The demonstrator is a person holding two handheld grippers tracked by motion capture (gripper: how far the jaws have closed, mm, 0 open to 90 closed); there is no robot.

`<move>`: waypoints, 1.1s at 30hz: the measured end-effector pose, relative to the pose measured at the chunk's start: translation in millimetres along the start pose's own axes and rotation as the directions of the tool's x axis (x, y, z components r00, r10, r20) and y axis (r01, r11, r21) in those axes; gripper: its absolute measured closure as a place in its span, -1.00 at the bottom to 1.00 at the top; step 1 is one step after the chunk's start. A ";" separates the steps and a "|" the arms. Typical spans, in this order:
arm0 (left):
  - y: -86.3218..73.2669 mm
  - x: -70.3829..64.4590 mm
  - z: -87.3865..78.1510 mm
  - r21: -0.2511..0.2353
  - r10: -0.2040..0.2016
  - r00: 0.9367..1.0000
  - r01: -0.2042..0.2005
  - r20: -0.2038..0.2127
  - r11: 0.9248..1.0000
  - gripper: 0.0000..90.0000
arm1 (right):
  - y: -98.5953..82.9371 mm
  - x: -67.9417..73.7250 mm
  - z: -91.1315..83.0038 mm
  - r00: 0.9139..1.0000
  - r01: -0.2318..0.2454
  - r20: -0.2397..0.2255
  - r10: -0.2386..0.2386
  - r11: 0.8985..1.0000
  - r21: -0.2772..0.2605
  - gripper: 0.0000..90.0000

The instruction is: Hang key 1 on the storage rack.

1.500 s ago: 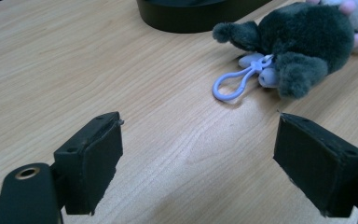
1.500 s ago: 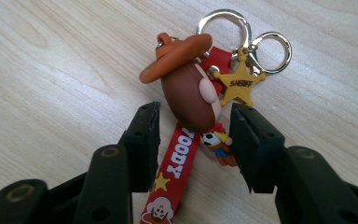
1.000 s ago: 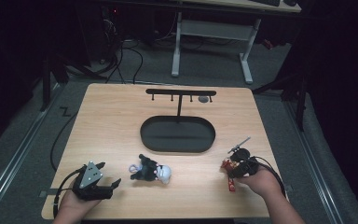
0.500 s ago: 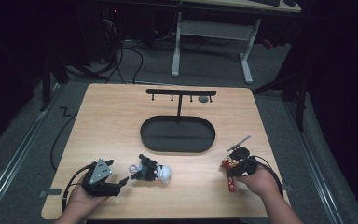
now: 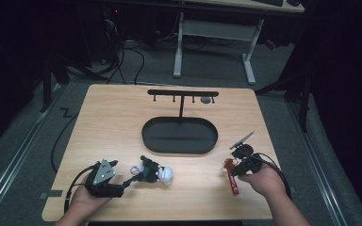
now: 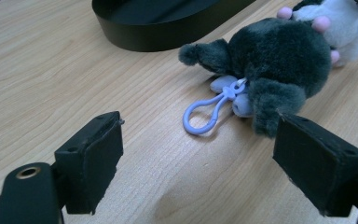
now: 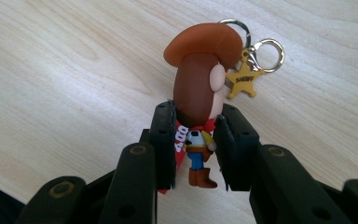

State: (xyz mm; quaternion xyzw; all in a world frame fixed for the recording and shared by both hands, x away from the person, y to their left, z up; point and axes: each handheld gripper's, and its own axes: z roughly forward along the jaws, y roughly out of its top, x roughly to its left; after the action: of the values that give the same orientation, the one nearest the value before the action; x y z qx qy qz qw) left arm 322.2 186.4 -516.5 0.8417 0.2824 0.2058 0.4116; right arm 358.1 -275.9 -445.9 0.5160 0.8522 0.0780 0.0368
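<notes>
On top of the big light wooden table [image 5: 122,117] sits a black oval tray [image 5: 179,136], and everything else is placed from that tray. Behind the tray stands a thin black T-shaped metal rack [image 5: 182,94] with small pegs. One peg has a little grey thing on it, too small to make out.

In front of the tray, a bit to the left, lies a small fluffy dark grey and white plush toy [image 6: 279,56]. A light purple plastic clip loop [image 6: 205,116] lies flat on the wood, joined to the plush. Nothing lies between the left gripper [image 6: 200,172] and the loop. That gripper is low over the table, in front of the tray and further left. Its two black jaws are spread wide with nothing between them, and the right one is just beside the plush fur.

In front of the tray, to the right, the right gripper [image 7: 195,142] is squeezed tight on a little cowboy doll keychain with a brown hat [image 7: 198,93]. A gold star charm [image 7: 243,80] and metal rings [image 7: 265,53] lie by the hat. The person's hands [image 5: 259,181] hold both grippers near the front edge.
</notes>
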 end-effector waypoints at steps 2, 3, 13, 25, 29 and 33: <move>-0.9 -0.3 -1.9 -0.002 0.000 1.000 0.000 -0.004 1.000 -0.64 | -1.1 2.3 -2.1 1.000 0.004 -0.012 -0.004 1.000 -0.004 0.56; -0.9 -0.3 -1.9 -0.002 0.000 1.000 0.000 -0.004 1.000 -0.64 | -1.1 3.0 -2.9 1.000 0.005 -0.013 -0.005 1.000 -0.002 0.56; -3.3 1.4 -4.0 0.004 -0.009 1.000 0.009 -0.011 1.000 -0.64 | -0.4 2.2 -22.7 1.000 -0.010 -0.026 0.010 0.999 -0.035 0.57; -2.4 0.2 -2.8 0.007 -0.001 1.000 0.001 -0.003 1.000 -0.64 | -1.4 5.4 -50.4 1.000 -0.021 -0.008 0.021 0.998 -0.057 0.57; -2.0 -0.1 -2.2 0.004 -0.002 1.000 0.002 0.000 1.000 -0.64 | -1.4 5.2 -58.4 1.000 -0.022 0.002 0.023 0.998 -0.066 0.57; -1.8 -0.5 -2.0 0.006 -0.001 1.000 0.001 0.003 1.000 -0.64 | -0.2 5.2 -68.1 1.000 -0.024 0.012 0.025 0.996 -0.080 0.57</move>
State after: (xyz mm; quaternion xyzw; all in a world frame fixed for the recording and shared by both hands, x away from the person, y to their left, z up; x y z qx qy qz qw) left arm 320.1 188.1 -516.8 0.8432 0.2828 0.2035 0.4095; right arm 345.8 -277.9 -378.7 0.5252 0.8417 0.1090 0.0619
